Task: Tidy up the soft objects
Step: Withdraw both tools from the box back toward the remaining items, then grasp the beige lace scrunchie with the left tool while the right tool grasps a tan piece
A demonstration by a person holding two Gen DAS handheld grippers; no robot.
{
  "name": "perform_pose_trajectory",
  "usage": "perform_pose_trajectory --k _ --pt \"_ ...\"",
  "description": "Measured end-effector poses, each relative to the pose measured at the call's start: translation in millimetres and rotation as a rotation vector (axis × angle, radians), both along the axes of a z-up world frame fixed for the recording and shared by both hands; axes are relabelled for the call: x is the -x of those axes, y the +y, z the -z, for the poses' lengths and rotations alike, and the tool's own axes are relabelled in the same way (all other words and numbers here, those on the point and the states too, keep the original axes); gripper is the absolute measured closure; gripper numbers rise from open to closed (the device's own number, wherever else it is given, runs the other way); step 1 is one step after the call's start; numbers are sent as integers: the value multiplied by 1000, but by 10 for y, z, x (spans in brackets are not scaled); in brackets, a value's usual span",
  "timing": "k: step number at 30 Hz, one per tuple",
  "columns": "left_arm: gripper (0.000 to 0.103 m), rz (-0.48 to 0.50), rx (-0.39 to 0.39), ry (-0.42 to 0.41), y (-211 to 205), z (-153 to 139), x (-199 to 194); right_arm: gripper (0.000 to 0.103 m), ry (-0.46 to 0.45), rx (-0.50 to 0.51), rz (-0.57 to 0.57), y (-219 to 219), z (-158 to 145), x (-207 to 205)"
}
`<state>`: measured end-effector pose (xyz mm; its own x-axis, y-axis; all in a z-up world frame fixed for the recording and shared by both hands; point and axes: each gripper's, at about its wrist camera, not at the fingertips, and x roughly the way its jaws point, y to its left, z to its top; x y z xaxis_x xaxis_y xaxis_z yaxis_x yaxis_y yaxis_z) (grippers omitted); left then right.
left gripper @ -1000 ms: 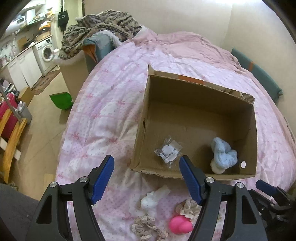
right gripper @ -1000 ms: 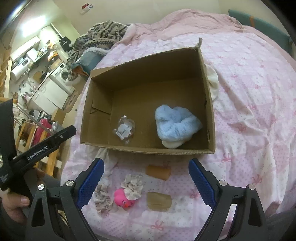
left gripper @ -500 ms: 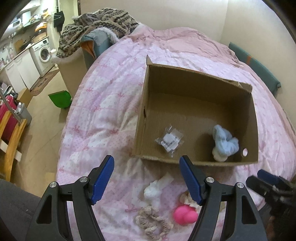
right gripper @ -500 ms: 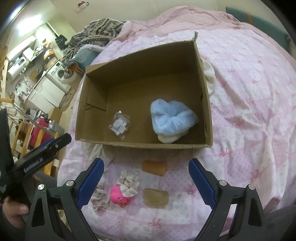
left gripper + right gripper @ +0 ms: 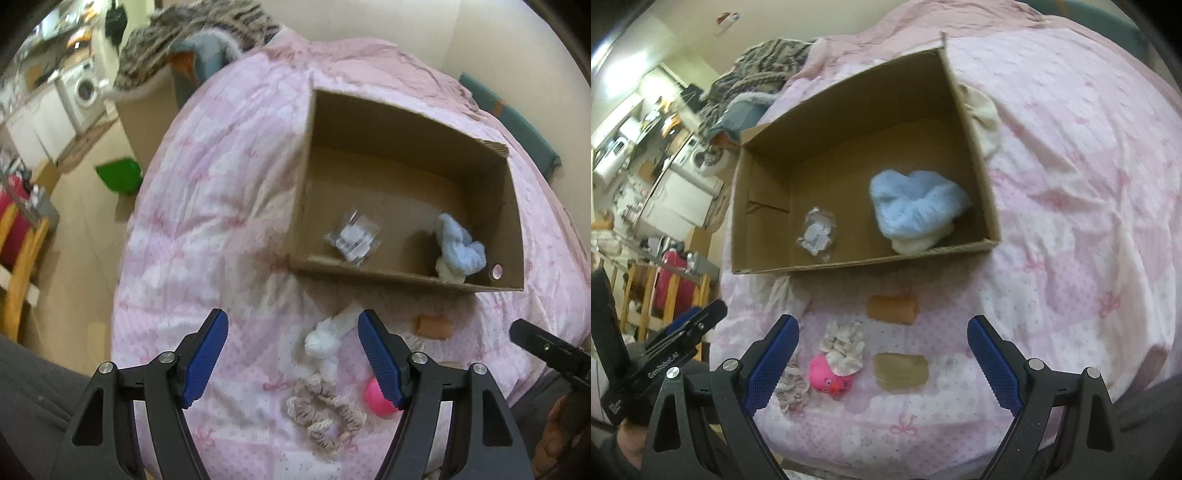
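Note:
An open cardboard box [image 5: 303,192] [image 5: 975,155] lies on the pink bed. Inside are a light blue fluffy cloth [image 5: 458,247] [image 5: 916,206] and a small clear plastic packet [image 5: 354,236] [image 5: 816,234]. In front of the box lie a white fluffy toy [image 5: 325,338], a beige scrunchie [image 5: 321,413], a pink rubber duck [image 5: 376,397] [image 5: 829,380], a white scrunchie [image 5: 844,347], an orange roll [image 5: 434,326] [image 5: 892,308] and a tan sponge [image 5: 901,371]. My left gripper [image 5: 293,354] is open above the white toy. My right gripper [image 5: 882,363] is open above the tan sponge.
The pink quilt [image 5: 1089,184] covers the bed. A cream cloth [image 5: 984,118] lies behind the box's right wall. A patterned blanket pile [image 5: 207,26] sits at the bed's far end. The floor on the left has a green bin [image 5: 120,179] and a wooden chair [image 5: 18,258].
Both grippers have drawn back from the box toward the near edge of the bed, so the loose items in front of the box show more fully. Both stay open.

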<state>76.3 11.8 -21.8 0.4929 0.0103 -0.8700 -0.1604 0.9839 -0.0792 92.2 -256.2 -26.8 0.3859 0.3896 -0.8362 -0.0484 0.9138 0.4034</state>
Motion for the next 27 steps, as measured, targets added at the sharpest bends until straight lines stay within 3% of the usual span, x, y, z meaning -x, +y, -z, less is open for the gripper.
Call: perform_pose_trajectory --k 5,9,13,17,20,22,26,27 --pt "33 -12 28 146 85 285 18 5 27 -2 29 -7 68 85" --pt "33 -37 133 275 100 589 75 5 51 21 29 45 155 117" --pt "33 -101 242 310 71 766 111 5 57 64 20 99 200 101" --pt "33 -57 201 313 -151 810 75 5 73 93 20 111 260 95" --pt "35 -50 185 384 -246 959 72 5 73 104 25 111 251 97" --pt "52 -76 169 401 -222 1017 96 5 72 111 27 104 249 105" --pt "66 -78 174 413 -161 1020 120 5 75 117 33 89 255 97" --pt "74 -76 170 419 -133 1024 130 5 76 115 35 78 255 93"
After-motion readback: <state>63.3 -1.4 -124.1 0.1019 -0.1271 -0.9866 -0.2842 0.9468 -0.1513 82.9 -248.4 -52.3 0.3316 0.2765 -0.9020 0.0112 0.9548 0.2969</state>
